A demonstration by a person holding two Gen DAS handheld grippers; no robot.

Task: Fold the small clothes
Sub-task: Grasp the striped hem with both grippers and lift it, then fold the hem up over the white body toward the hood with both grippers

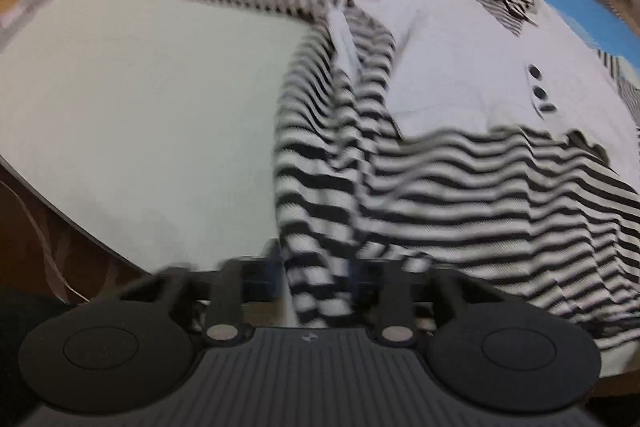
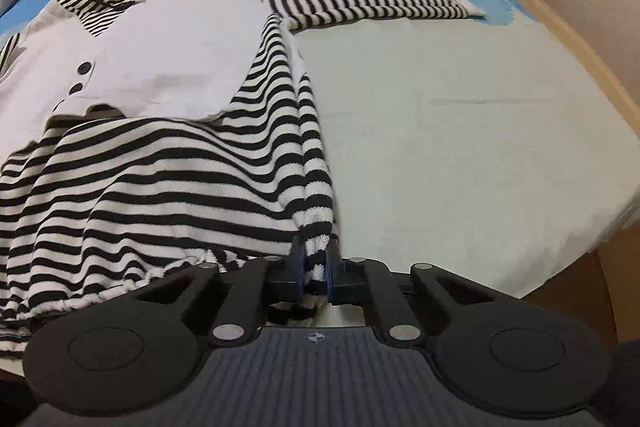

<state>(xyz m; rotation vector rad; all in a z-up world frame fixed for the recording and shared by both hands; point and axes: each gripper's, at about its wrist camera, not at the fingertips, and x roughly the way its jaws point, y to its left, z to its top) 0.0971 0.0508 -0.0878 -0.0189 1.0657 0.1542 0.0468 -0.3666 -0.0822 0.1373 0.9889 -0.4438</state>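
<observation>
The striped top point(image 2: 168, 163) with its pale vest front lies spread on the cloth-covered table point(image 2: 460, 131). The right gripper point(image 2: 316, 273) pinches the bunched hem edge. The left gripper point(image 1: 316, 275) straddles a striped fold, half spread; whether its pads press is too blurred to tell. The fold seems just begun; next, lift both corners together. No writing is readable.
</observation>
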